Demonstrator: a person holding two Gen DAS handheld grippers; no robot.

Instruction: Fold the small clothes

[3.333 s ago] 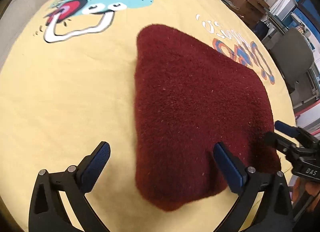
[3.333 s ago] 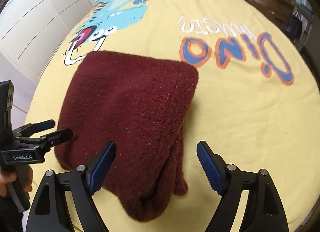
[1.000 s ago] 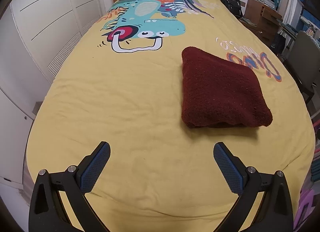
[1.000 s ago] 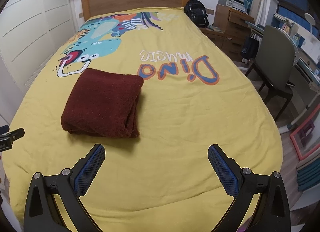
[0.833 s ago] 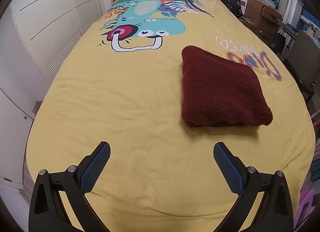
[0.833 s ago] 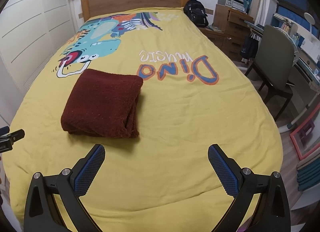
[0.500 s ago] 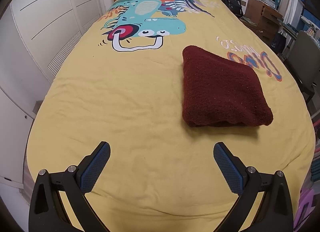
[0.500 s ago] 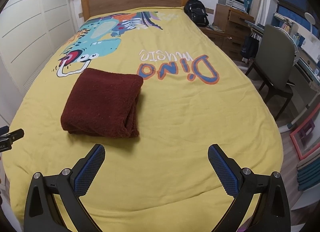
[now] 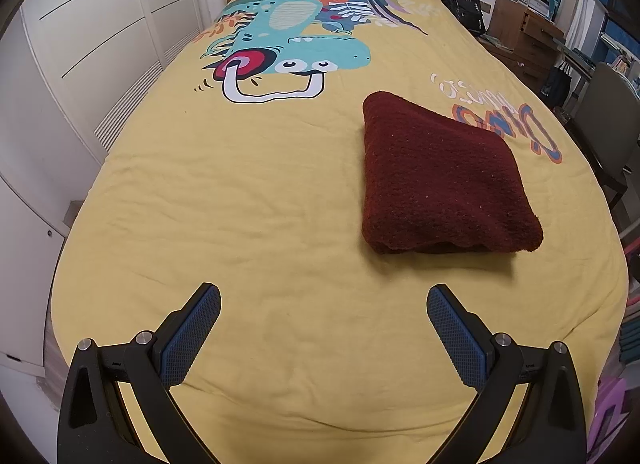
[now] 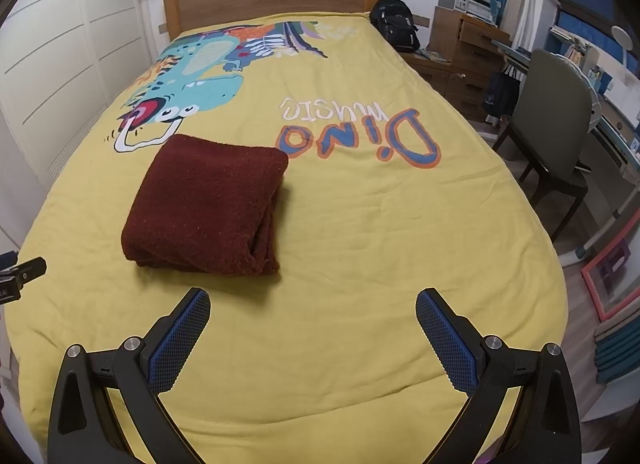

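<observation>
1. Bedspread [image 9: 248,192], yellow with a dino print, is spread over the whole bed.
2. Maroon garment [image 10: 208,200] is seen folded into a thick square near the middle, so the fold looks pretty much done.
3. Left gripper [image 9: 323,306] is held wide open with nothing in it; the bundle lies at 1 o'clock.
4. Right gripper [image 10: 313,306] is also spread and empty; the bundle sits at 11 o'clock, seemingly a bit nearer.
</observation>
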